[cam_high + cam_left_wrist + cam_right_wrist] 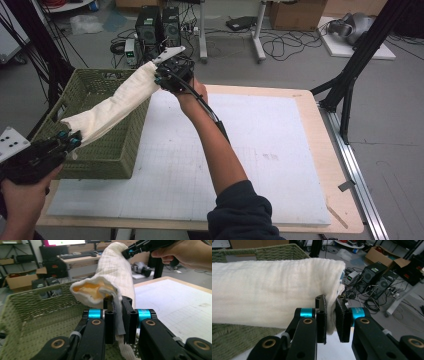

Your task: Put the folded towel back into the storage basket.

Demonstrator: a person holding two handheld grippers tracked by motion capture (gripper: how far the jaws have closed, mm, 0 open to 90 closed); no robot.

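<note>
- A cream, woven cloth [112, 105], bunched long, is held stretched between both grippers, above the green wicker basket [107, 150].
- The left gripper [118, 315] is clamped on its near end.
- The right gripper [331, 315] is pinched on its far edge.

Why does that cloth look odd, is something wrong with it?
Nothing damaged. The cloth is bunched into a roll, stretched in the air over the basket between the left gripper and right gripper, each clamped on one end.
</note>
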